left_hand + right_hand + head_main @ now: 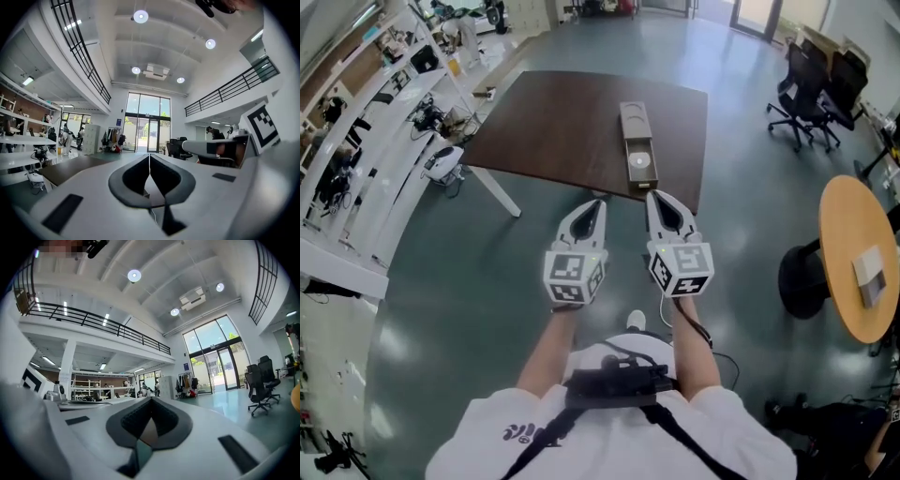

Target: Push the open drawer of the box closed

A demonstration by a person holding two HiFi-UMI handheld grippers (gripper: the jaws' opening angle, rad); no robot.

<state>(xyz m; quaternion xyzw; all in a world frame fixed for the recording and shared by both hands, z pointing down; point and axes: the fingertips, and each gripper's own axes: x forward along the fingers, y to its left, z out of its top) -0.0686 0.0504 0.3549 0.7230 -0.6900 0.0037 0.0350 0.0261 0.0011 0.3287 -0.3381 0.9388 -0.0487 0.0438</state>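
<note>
A long narrow brown box lies on the dark brown table, its drawer pulled out toward me with a round white item inside. Both grippers hang level in front of me, short of the table's near edge. My left gripper is shut, jaw tips meeting, nothing held. My right gripper is also shut and empty, its tip just below the open drawer's end. In the left gripper view the left gripper points level across the room; the right gripper does the same. The box is hidden in both gripper views.
A white shelving rack with clutter runs along the left. A round orange table stands at the right, black office chairs behind it. Grey floor lies between me and the table.
</note>
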